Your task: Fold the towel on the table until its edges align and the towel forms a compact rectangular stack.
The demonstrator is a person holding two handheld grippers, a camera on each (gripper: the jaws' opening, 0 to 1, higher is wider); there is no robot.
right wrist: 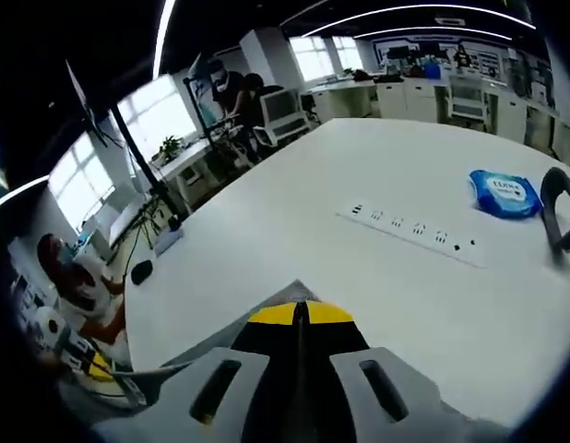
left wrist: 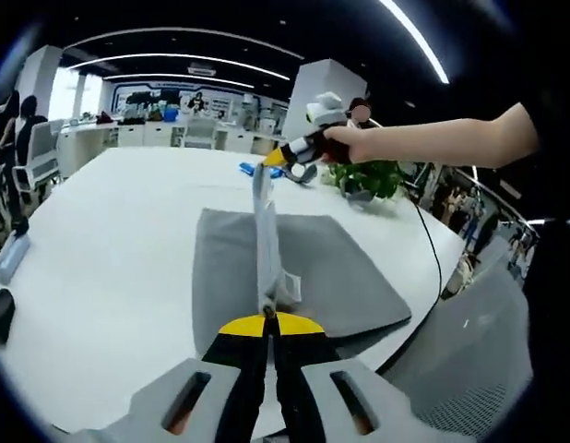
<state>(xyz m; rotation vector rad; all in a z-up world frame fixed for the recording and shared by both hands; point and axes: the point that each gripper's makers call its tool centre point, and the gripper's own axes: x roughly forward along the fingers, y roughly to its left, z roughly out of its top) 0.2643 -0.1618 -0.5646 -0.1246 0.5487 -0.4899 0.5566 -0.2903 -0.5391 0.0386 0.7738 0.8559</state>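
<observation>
Left gripper (left wrist: 268,318): at the bottom centre of your left gripper view, its yellow-tipped black jaws are closed together on a pinched edge of the grey cloth towel.
Grey cloth towel (left wrist: 340,277): it lies flat on the round white table (left wrist: 110,240) in the middle of that view, while one strip of it (left wrist: 265,231) is pulled up taut, running from your left jaws to the other tool higher in the frame.
Right gripper, left gripper view (left wrist: 278,159): upper centre, held in your hand (left wrist: 354,146), its yellow tip clamped on the raised far end of the towel strip.
Right gripper, right gripper view (right wrist: 300,312): bottom centre, jaws pressed together; a grey corner of the towel (right wrist: 290,292) peeks out just to the left of the tip, with more grey cloth trailing toward the lower left.
Mid table, right gripper view: a long white power strip (right wrist: 414,229) lies across the middle right of the frame.
Far table, right gripper view: a blue wet-wipe pack (right wrist: 504,193) sits at the upper right, and a dark curved object (right wrist: 557,208) is just beside it at the right edge.
Green potted plant (left wrist: 373,177): upper right of centre in the left gripper view, just under your forearm.
Background: office desks and chairs under long ceiling lights, with people seated at the left of the right gripper view.
</observation>
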